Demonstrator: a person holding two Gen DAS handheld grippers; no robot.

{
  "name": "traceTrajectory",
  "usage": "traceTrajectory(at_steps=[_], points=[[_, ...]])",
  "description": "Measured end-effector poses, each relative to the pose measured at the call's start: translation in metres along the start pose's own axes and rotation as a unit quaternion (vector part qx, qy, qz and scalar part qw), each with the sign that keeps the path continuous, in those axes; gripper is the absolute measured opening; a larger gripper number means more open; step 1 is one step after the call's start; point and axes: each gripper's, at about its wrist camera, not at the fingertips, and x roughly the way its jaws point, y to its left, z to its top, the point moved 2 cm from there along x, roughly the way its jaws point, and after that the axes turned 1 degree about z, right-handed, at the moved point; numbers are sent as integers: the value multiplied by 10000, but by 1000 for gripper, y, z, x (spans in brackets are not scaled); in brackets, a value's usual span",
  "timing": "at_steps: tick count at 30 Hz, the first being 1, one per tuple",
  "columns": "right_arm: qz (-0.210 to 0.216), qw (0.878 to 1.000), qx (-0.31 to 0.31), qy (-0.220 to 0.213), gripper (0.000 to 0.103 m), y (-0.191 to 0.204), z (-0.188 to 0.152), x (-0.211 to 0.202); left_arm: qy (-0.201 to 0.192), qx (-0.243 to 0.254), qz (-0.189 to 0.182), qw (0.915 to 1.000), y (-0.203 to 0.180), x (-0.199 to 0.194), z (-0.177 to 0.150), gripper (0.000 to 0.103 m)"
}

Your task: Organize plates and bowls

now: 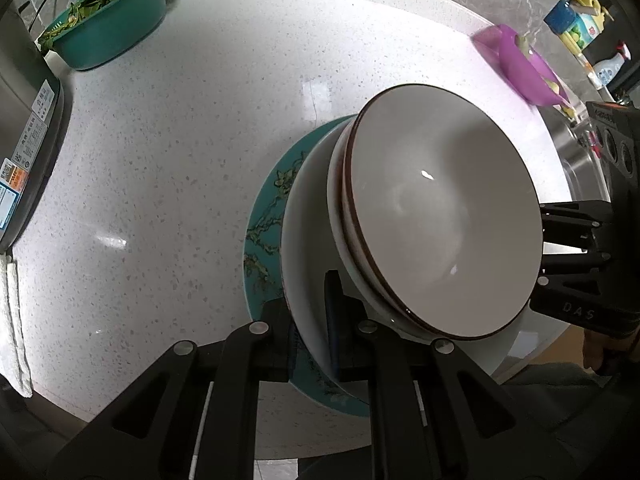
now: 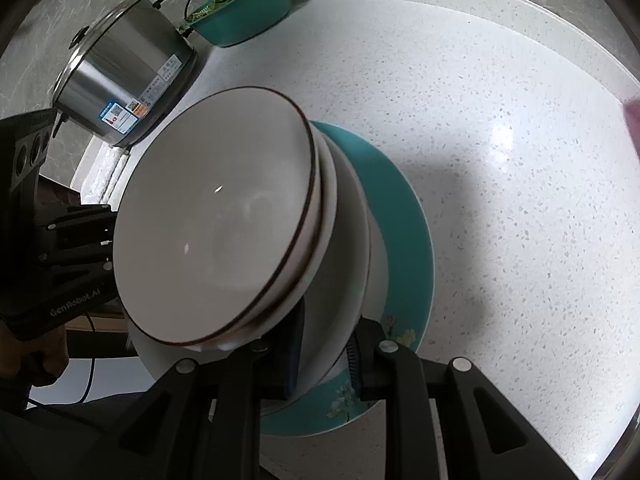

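Two white bowls with brown rims (image 1: 440,208) (image 2: 216,216) are nested on a white plate (image 1: 308,208) (image 2: 352,216). That plate lies over a teal flowered plate (image 1: 264,224) (image 2: 408,216) on the speckled white counter (image 1: 180,160). My left gripper (image 1: 306,312) is shut on the white plate's near rim, one finger inside and one outside. On the opposite side my right gripper (image 2: 326,344) is shut on the same plate's rim. Each gripper also shows in the other's view: the right gripper (image 1: 568,248) and the left gripper (image 2: 80,240). Whether the teal plate is pinched too is unclear.
A teal basin of greens (image 1: 112,28) (image 2: 244,12) stands at the counter's back. A steel cooker (image 2: 124,76) and a white cloth (image 1: 16,320) are at one end, and a purple colander (image 1: 524,68), bottles (image 1: 576,20) and a sink (image 1: 576,152) at the other.
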Motion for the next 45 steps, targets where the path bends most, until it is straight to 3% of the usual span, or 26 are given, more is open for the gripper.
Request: traceTrajectory(at_steps=[7,11,12,13,14,15,16,17,22,24,27,38,42,45], points=[[-202,9997,-26,-113,26,6,-1,-2,-187,34,19,9998,2,-5,-5,12],[-335,9990,144,-246,50,1,-8,-13,-381,41,203,9991,3,-22,-6,27],[-371,9987,187,-291,56,0,-10,-17,-439,7,261,9987,5,-29,-8,33],[-368,9984,229,-361,59,-1,-13,-23,-478,-61,360,9982,7,-34,-9,49],[-362,9981,258,-416,69,-2,-15,-28,-532,-142,466,9974,10,-40,-11,67],[-423,9977,278,-461,72,-3,-18,-33,-602,-220,489,9967,13,-45,-13,79],[-483,9972,275,-509,75,-5,-21,-38,-706,-341,478,9958,16,-53,-17,103],[-455,9969,294,-578,84,-6,-23,-44,-821,-419,511,9944,18,-60,-20,103],[-387,9932,245,-1072,103,-9,-30,-76,-1306,-639,1028,9840,4,-89,-40,103],[-326,9912,168,-1273,103,-8,-33,-89,-1451,-649,1249,9794,-7,-97,-49,103],[-367,9890,26,-1434,103,-5,-43,-100,-1641,-829,1268,9747,-28,-109,-66,103],[-619,9818,144,-1791,103,-2,-78,-149,-1761,-1082,1564,9658,-117,-136,-108,103],[-761,9785,198,-1909,103,3,-88,-165,-1399,-1390,1787,9639,-123,-137,-112,103],[-831,9768,324,-1949,103,6,-91,-168,-1348,-1440,1661,9662,-119,-137,-112,103]])
